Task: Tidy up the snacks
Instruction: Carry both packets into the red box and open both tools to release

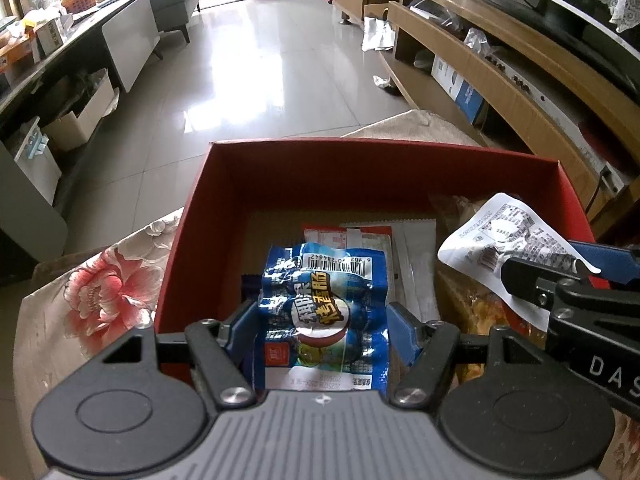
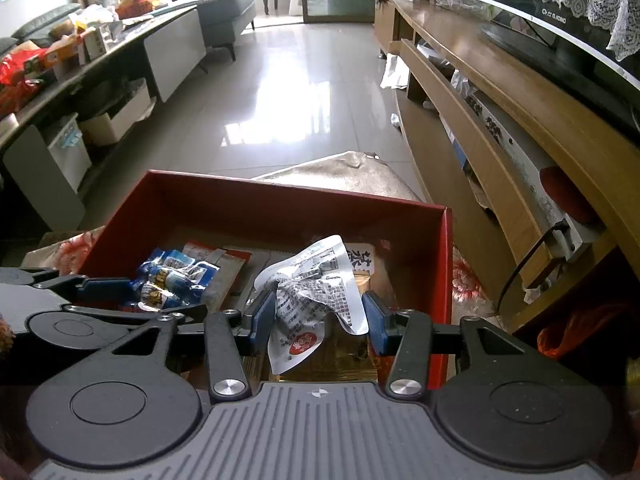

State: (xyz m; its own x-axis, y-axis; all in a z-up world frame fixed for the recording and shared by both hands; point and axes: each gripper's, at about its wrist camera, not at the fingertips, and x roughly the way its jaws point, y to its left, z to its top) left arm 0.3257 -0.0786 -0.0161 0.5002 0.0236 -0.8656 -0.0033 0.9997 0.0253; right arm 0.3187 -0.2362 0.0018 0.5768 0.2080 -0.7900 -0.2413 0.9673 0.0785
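Observation:
A red cardboard box [image 1: 360, 148] [image 2: 280, 188] stands on a flowered cloth and holds several snack packets. My left gripper [image 1: 322, 316] is shut on a blue sausage packet [image 1: 324, 300] over the box's near left part. That packet [image 2: 172, 280] also shows at the left in the right wrist view. My right gripper [image 2: 320, 312] is shut on a crumpled white printed packet [image 2: 316, 292], held over the box's right side. The white packet [image 1: 508, 236] also appears at the right in the left wrist view. Flat red-and-white packets [image 1: 348, 236] and a yellow bag [image 1: 480, 312] lie below.
The flowered cloth [image 1: 100, 288] covers the surface around the box. A long wooden TV cabinet [image 1: 500, 80] runs along the right. A low grey-and-white table [image 2: 168, 52] with clutter on it stands at the left. Shiny tiled floor [image 1: 260, 80] lies beyond the box.

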